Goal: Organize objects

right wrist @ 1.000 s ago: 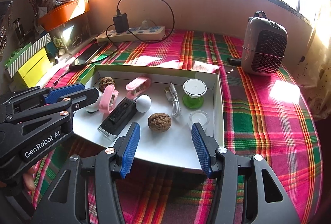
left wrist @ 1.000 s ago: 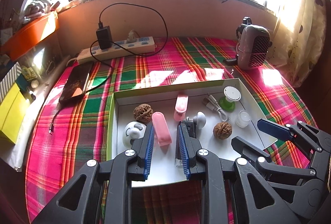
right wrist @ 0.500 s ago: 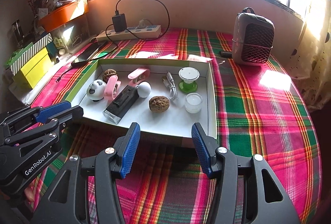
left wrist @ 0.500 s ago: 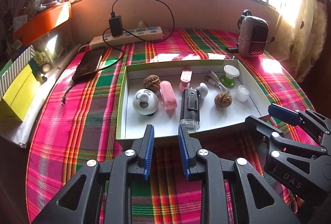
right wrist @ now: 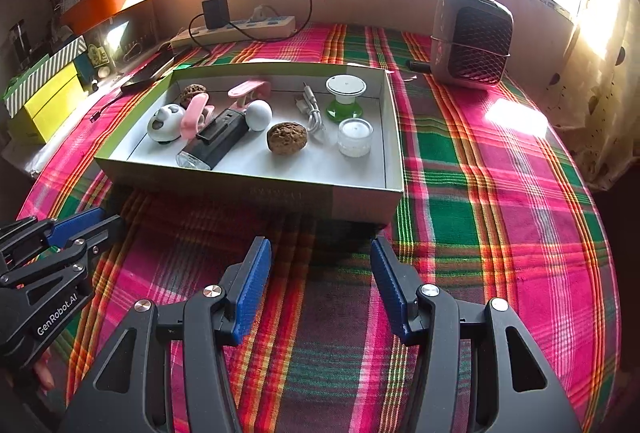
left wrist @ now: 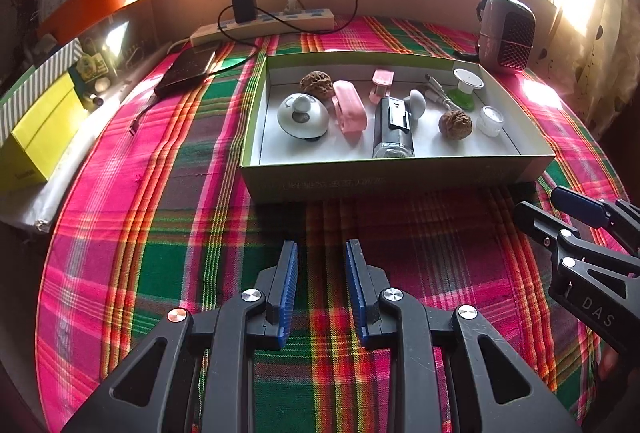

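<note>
The bench (right wrist: 500, 193), under a plaid cloth, carries an open box (right wrist: 248, 189) of small objects toward its far edge. Near the front edge, the right hand-held gripper (right wrist: 320, 269) hangs wide and empty; the left hand-held gripper (left wrist: 321, 273) is narrow, holding nothing.

Surface: table under a pink/green/orange plaid cloth (right wrist: 500, 193). Directly on it: shallow green-rimmed box (right wrist: 394, 137) at center, sitting flat. Beige power strip (right wrist: 236, 29) at 12 o'clock against the wall, black charger (right wrist: 215, 12) plugged in. Grey mesh-front heater (right wrist: 472, 41) at 2 o'clock. Dark phone (left wrist: 188, 71) at 10 o'clock, cabled, left of the box.
</note>
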Tool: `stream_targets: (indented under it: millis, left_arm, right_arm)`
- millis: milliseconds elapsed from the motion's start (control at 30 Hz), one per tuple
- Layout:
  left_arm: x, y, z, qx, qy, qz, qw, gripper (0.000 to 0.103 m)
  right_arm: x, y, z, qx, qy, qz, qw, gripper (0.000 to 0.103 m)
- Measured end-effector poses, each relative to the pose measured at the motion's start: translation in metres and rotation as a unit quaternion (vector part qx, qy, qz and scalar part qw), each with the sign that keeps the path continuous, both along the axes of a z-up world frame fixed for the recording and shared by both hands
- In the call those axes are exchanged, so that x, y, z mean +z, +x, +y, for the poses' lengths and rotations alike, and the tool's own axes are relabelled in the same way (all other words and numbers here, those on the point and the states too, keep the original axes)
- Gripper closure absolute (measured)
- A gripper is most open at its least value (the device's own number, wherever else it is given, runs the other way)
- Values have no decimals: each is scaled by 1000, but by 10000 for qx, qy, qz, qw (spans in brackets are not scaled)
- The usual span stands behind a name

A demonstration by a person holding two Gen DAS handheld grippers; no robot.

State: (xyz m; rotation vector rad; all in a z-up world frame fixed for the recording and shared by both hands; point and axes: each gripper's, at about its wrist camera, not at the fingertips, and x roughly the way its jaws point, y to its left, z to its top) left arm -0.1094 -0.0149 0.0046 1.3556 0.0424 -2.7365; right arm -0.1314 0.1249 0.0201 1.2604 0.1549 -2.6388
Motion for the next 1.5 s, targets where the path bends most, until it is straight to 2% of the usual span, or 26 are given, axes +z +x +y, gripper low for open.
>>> stream_targets:
  millis: [500,833,1500]
  left_arm:
    - [-6,16,5,72,-10,126,9999,79]
    - [-7,21,5,129,27,212,9997,79]
    - [-7,21,3,131,67,217,9997,79]
  right_arm:
    - [-11,15,13,-41,55,-110,9999,49]
    - [-13,23,21,-95,49,-96,9999,39]
    - [-13,23,21,-93,50,-95,9999,37]
